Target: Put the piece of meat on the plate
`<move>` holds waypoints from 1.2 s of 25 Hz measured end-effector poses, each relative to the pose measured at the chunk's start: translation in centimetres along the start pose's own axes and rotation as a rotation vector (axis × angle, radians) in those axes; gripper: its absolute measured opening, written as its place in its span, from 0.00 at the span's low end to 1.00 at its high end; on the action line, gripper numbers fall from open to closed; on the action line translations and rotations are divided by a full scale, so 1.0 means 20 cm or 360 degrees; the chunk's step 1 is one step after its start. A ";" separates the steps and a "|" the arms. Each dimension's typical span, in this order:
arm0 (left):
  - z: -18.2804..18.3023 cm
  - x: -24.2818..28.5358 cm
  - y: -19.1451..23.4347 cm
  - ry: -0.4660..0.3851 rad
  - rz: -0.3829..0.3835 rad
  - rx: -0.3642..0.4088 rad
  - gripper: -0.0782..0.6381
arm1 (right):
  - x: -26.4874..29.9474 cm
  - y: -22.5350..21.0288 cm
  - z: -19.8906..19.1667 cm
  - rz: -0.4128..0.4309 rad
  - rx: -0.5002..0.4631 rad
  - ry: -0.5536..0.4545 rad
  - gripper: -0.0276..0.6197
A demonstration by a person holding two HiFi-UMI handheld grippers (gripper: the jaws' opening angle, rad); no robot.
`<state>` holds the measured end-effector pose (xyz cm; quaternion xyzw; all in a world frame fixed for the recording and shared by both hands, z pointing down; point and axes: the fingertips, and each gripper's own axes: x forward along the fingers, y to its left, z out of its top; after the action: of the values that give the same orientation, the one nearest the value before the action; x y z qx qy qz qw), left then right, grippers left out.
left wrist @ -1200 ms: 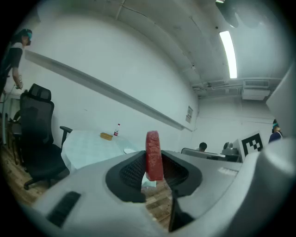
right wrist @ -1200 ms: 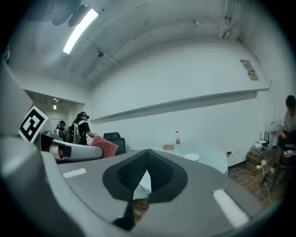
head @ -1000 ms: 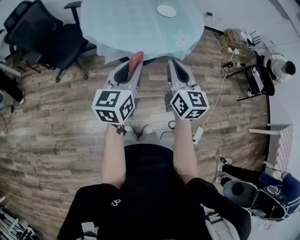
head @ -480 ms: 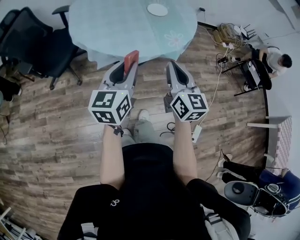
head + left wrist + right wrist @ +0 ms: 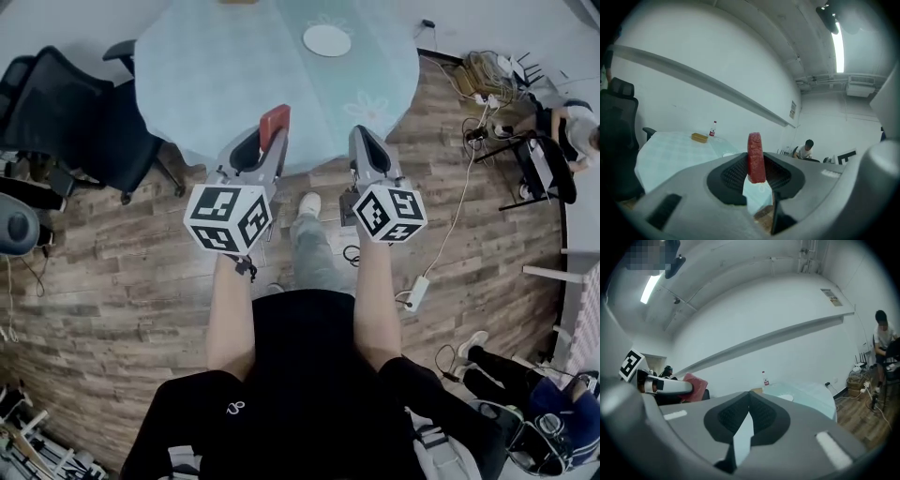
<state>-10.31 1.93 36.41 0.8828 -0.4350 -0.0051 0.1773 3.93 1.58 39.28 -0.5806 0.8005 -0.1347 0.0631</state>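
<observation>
A red slab of meat (image 5: 275, 121) stands on edge between the tips of my left gripper (image 5: 269, 134), which is shut on it. In the left gripper view the meat (image 5: 756, 154) rises above the dark pads (image 5: 733, 176). My right gripper (image 5: 367, 139) is beside it, shut and holding nothing, its tips meeting in the right gripper view (image 5: 750, 397). Both grippers hover over the near edge of a round pale-teal table (image 5: 234, 75). A small white plate (image 5: 327, 39) lies on the table's far side, well beyond both grippers.
Black office chairs (image 5: 80, 117) stand left of the table. Cables and a power strip (image 5: 416, 292) trail over the wooden floor at right, where a person (image 5: 574, 127) sits. A yellow box (image 5: 699, 137) and a small bottle (image 5: 713, 129) stand on the table's far part.
The person has walked toward the table. Both grippers have gone forward from over the floor to the table's near edge, the meat still held. The plate looks nearer.
</observation>
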 end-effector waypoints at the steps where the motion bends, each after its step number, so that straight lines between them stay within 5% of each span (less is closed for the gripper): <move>1: 0.02 0.10 0.06 0.0011 0.0007 -0.0008 0.23 | 0.11 -0.06 0.00 -0.0002 0.0019 0.0005 0.06; 11: 0.14 1.03 0.29 0.0182 0.0041 -0.0053 0.23 | 0.89 -0.77 0.12 -0.0083 0.0174 0.0085 0.06; 20: 0.11 1.35 0.40 0.0299 0.0032 -0.0068 0.24 | 1.16 -0.90 0.04 -0.0019 0.0150 0.0187 0.06; 25: -0.05 1.43 0.50 0.0387 0.0014 -0.0266 0.24 | 1.18 -0.95 -0.02 -0.0048 0.0115 0.0259 0.06; 30: -0.20 1.55 0.62 0.0530 0.0005 -0.0309 0.24 | 1.19 -1.04 0.01 -0.0137 0.0104 0.0250 0.06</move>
<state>0.10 -27.75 48.63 0.8495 -0.3984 0.0995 0.3311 15.39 -27.08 46.50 -0.5998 0.7724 -0.2085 0.0132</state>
